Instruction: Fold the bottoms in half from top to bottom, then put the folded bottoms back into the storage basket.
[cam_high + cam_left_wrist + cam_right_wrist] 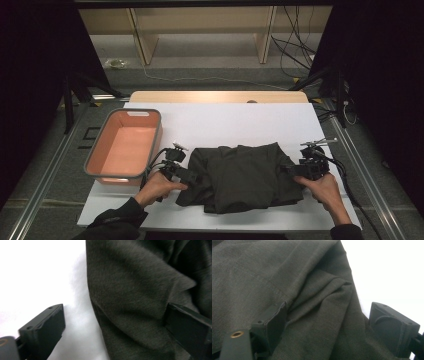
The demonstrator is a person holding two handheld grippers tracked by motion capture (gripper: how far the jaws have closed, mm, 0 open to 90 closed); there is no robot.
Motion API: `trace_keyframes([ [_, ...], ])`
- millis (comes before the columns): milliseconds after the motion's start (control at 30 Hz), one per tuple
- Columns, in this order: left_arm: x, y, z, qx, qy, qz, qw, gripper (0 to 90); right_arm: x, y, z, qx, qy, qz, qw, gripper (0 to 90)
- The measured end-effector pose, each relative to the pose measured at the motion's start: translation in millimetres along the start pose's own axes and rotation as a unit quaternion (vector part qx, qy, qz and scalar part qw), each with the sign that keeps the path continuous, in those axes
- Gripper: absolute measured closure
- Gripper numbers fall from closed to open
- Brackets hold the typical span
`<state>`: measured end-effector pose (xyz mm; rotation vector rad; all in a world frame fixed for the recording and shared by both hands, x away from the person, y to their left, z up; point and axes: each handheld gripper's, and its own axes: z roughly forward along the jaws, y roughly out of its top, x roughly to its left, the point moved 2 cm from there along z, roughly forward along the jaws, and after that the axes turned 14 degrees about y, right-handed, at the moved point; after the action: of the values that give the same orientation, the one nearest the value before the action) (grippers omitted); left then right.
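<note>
High view, dark garment (245,175) folded, underside hidden

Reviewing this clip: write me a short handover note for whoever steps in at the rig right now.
Left gripper: open, jaws straddling the left edge of the dark garment, not pinching it.
Right gripper: open, jaws either side of a fold at the garment's right edge, no grip.
Garment: partly folded, lying on the white table between the two grippers.
Orange bin: at the left, nothing in it.
Done: a rough fold, cloth lying free.
Left: probably tidy or finish the fold, then perhaps move the garment into the bin.
</note>
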<state>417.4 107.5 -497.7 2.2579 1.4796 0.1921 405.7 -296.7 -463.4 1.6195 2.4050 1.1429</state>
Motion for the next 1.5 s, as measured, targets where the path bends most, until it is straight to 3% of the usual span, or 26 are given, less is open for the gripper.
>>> trace_keyframes([
  [133,-2.3,-0.7,0.4,0.003,0.003,0.004,1.0000,0.0,0.3,-0.3,0.8,0.003,0.002,-0.001,1.0000,16.4],
  [267,-8.3,-2.8,-0.8,0.007,-0.018,0.010,0.9998,1.0,1.5,-1.2,2.2,0.008,0.004,-0.004,1.0000,16.5],
  [333,-14.2,-5.7,-2.5,0.007,-0.050,0.013,0.9986,6.7,2.0,-0.9,2.8,0.007,0.005,-0.001,1.0000,16.5],
  [367,-17.9,-7.4,-3.2,0.003,-0.055,0.018,0.9983,12.1,2.1,-0.6,3.1,0.007,0.007,-0.002,1.0000,16.5],
  [400,-21.0,-8.6,-3.9,-0.005,-0.044,0.029,0.9986,17.1,2.5,-0.4,3.5,0.007,0.008,0.000,0.9999,16.5],
  [433,-22.7,-8.9,-4.5,-0.011,-0.052,0.032,0.9981,24.2,2.8,-0.2,4.1,0.007,0.008,0.001,0.9999,16.5],
  [467,-23.2,-9.4,-3.9,-0.008,-0.069,0.020,0.9974,35.2,2.9,-0.1,5.0,0.008,0.008,0.003,0.9999,16.5],
  [533,-22.8,-10.0,-3.6,-0.016,-0.068,0.033,0.9970,43.5,2.6,-0.2,6.0,0.013,0.007,0.000,0.9999,16.5],
  [633,-22.3,-10.4,-1.0,-0.013,-0.083,0.015,0.9964,56.0,1.8,-0.9,5.9,0.016,0.003,-0.005,0.9998,16.4],
  [867,-21.4,-10.7,-1.0,-0.015,-0.097,0.005,0.9951,71.2,-5.8,-0.4,11.6,0.036,-0.002,0.003,0.9994,15.2],
  [1100,-21.7,-11.3,-2.8,-0.014,-0.111,-0.007,0.9937,73.6,-16.3,-4.2,19.8,0.065,-0.006,0.015,0.9977,13.7],
  [1200,-21.8,-11.8,-3.1,-0.011,-0.111,-0.002,0.9938,71.7,-11.9,-4.8,19.7,0.066,0.014,0.011,0.9977,26.9],
  [1267,-23.8,-11.8,-3.3,-0.011,-0.105,0.015,0.9943,68.8,-5.1,-5.6,19.7,0.080,0.002,0.002,0.9968,38.3],
  [1400,-22.0,-11.6,-2.6,-0.013,-0.108,0.014,0.9940,67.7,5.3,-7.9,18.6,0.088,0.003,0.008,0.9961,66.7],
  [1500,-21.1,-11.5,-3.0,-0.016,-0.107,0.026,0.9938,66.2,14.8,-11.3,21.1,0.095,-0.012,0.002,0.9954,76.1],
])
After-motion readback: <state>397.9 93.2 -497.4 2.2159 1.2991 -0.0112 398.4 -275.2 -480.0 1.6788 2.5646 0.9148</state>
